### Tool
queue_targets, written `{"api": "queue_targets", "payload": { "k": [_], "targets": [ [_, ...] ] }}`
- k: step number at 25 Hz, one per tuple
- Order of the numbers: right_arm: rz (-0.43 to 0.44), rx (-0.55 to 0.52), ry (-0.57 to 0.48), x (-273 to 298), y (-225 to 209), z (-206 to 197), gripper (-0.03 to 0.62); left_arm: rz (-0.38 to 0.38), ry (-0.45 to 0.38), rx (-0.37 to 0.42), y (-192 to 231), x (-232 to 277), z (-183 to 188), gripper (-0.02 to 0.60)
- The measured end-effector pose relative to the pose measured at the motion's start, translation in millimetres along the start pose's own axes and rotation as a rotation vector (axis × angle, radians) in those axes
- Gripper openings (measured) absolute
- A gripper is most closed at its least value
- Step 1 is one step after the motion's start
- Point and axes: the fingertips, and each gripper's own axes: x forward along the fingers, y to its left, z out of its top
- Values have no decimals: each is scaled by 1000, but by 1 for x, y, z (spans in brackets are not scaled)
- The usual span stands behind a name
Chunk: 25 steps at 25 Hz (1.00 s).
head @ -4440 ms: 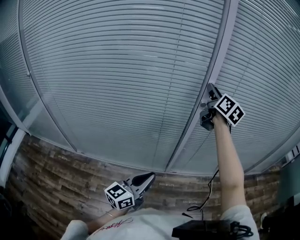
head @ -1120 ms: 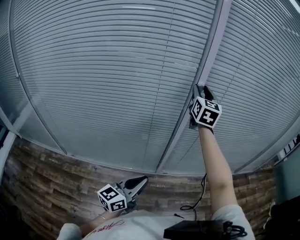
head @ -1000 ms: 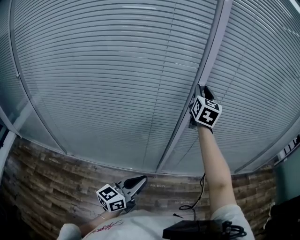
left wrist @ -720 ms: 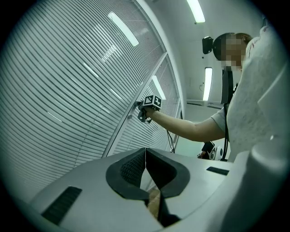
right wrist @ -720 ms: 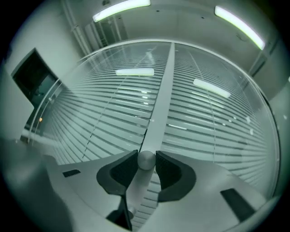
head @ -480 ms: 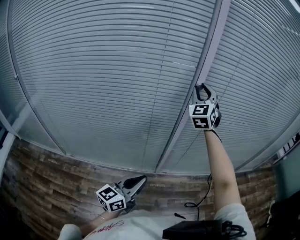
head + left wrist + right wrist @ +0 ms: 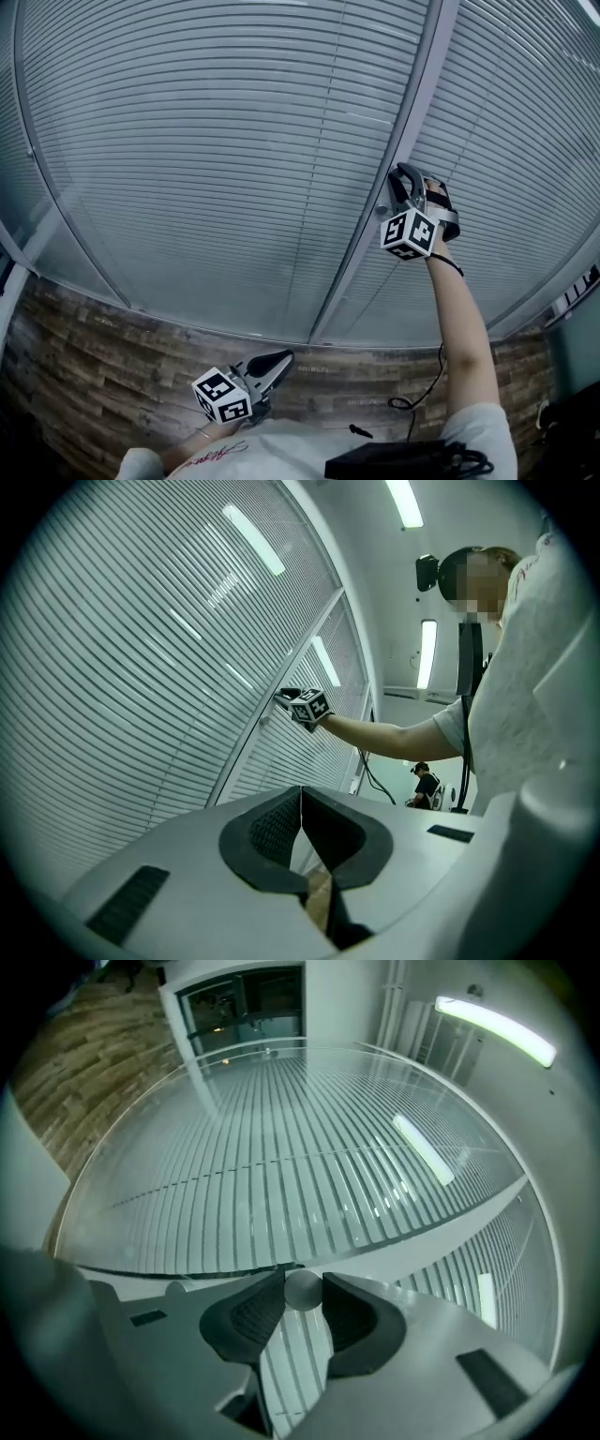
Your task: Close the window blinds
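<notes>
Head view: high, from person's head, faces blinds [image 7: 216,159] ahead, tips steeply down to floor [image 7: 94,356] near; middle distance.

Left gripper view: rides left gripper [image 7: 279,362], low, near person's torso; looks up and right, blinds well off.

Right gripper view: rides right gripper [image 7: 405,176], tilted sideways, hard against blinds, knob [image 7: 302,1290] just ahead.

Shared: head view and left gripper view both catch right gripper at frame post [image 7: 370,246]; all three catch blinds.

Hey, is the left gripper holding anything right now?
No, the left gripper has its jaws pressed together in its own view, with nothing between them.
</notes>
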Motion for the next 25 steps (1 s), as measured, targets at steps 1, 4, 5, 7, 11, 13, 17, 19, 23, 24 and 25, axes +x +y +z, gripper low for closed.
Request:
{"api": "queue_targets", "payload": {
  "k": [1, 4, 5, 7, 11, 13, 17, 19, 23, 24, 25],
  "targets": [
    [3, -34, 0, 0, 1, 0, 132, 1, -2, 1, 0, 0, 0, 18],
    [9, -122, 2, 1, 2, -1, 132, 3, -2, 6, -2, -1, 1, 18],
    [12, -152, 4, 1, 3, -1, 132, 6, -1, 6, -2, -1, 2, 18],
    [22, -224, 8, 0, 4, -2, 132, 8, 1, 3, -4, -1, 1, 18],
    [34, -331, 10, 0, 8, 0, 132, 4, 3, 14, -6, -3, -2, 18],
    [28, -347, 9, 0, 9, 0, 132, 7, 5, 11, -9, -3, -2, 18],
    [15, -378, 11, 1, 9, 0, 132, 4, 1, 16, -11, -3, -3, 18],
    [3, -364, 8, 2, 9, 0, 132, 8, 1, 16, -11, -4, -2, 18],
    [-16, -153, 21, -1, 2, 2, 132, 15, 0, 11, -13, -5, 0, 18],
    [-22, -103, 16, -2, -1, 4, 132, 16, -1, 10, -14, -5, 1, 18],
    [-28, -69, 11, -3, -2, 5, 132, 19, -1, 8, -15, -5, 2, 18]
  ]
}}
